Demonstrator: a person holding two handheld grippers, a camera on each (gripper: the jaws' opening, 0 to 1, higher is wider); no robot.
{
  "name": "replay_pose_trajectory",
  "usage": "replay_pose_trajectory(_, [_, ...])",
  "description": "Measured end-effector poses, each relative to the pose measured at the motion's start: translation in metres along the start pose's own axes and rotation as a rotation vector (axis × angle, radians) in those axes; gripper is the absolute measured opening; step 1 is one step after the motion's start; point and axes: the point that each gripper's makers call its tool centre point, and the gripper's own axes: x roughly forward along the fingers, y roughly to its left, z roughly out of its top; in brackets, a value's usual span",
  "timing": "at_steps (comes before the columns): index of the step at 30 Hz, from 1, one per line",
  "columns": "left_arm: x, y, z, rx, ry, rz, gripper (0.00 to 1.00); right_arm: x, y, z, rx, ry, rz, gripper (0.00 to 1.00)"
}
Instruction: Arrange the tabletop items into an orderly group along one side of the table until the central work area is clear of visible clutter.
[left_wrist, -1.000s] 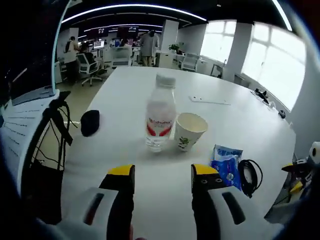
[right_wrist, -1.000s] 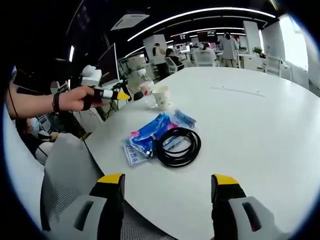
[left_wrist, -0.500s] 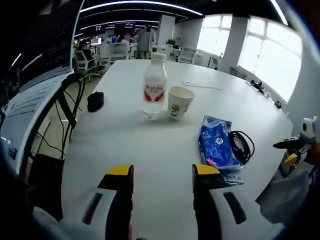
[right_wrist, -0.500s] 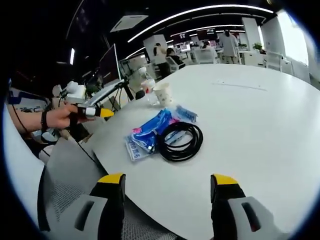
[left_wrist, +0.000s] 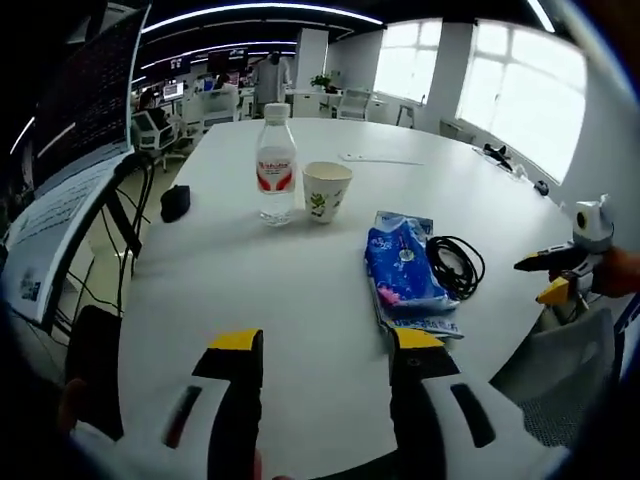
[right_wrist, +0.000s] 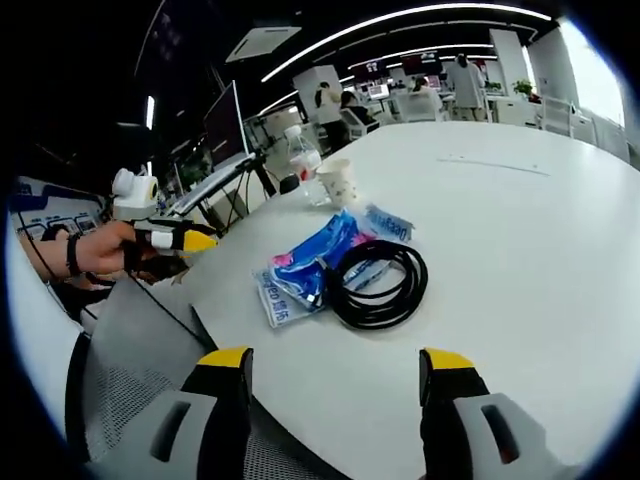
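On the white round table stand a clear water bottle with a red label and a paper cup beside it. Nearer lies a blue wipes packet with a coiled black cable touching its right side. A small black object sits at the left edge. My left gripper is open over the near table edge, holding nothing. My right gripper is open, nearer than the black cable and blue packet. The left gripper comes in from the left, held by a hand.
A grey mesh chair sits under the right gripper at the table's edge. A thin flat strip lies far across the table. Monitors and cables stand left of the table. Office desks and people are in the background.
The left gripper view has pulled back from the bottle and cup, bringing the packet and cable into sight. The right gripper view has edged closer to the cable. Nothing on the table has moved.
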Motion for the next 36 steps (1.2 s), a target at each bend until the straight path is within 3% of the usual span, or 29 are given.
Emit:
replay_pose_trajectory(5, [0.0, -0.011, -0.003, 0.01, 0.001, -0.017, 0.51, 0.007, 0.003, 0.003, 0.038, -0.014, 0.015, 0.66])
replay_pose_trajectory(13, [-0.004, -0.023, 0.006, 0.031, -0.017, -0.029, 0.51, 0.022, 0.002, 0.012, 0.054, -0.002, 0.019, 0.64])
replay_pose_trajectory(18, [-0.006, -0.025, 0.01, 0.01, -0.036, -0.025, 0.52, 0.035, 0.0, 0.022, 0.151, -0.04, 0.021, 0.6])
replay_pose_trajectory(28, [-0.009, -0.025, 0.014, -0.056, -0.063, -0.01, 0.51, 0.054, 0.002, 0.028, 0.148, -0.013, 0.027, 0.56])
replay_pose_trajectory(30, [-0.01, -0.025, 0.014, -0.071, -0.069, -0.007, 0.51, 0.059, -0.002, 0.027, 0.147, 0.012, -0.005, 0.53])
replay_pose_trajectory(32, [-0.011, -0.025, 0.015, -0.08, -0.075, -0.007, 0.51, 0.064, -0.01, 0.025, 0.074, 0.052, -0.049, 0.5])
replay_pose_trajectory(36, [-0.013, -0.024, 0.016, -0.109, -0.087, -0.006, 0.51, 0.08, -0.005, 0.029, 0.086, 0.062, -0.027, 0.48])
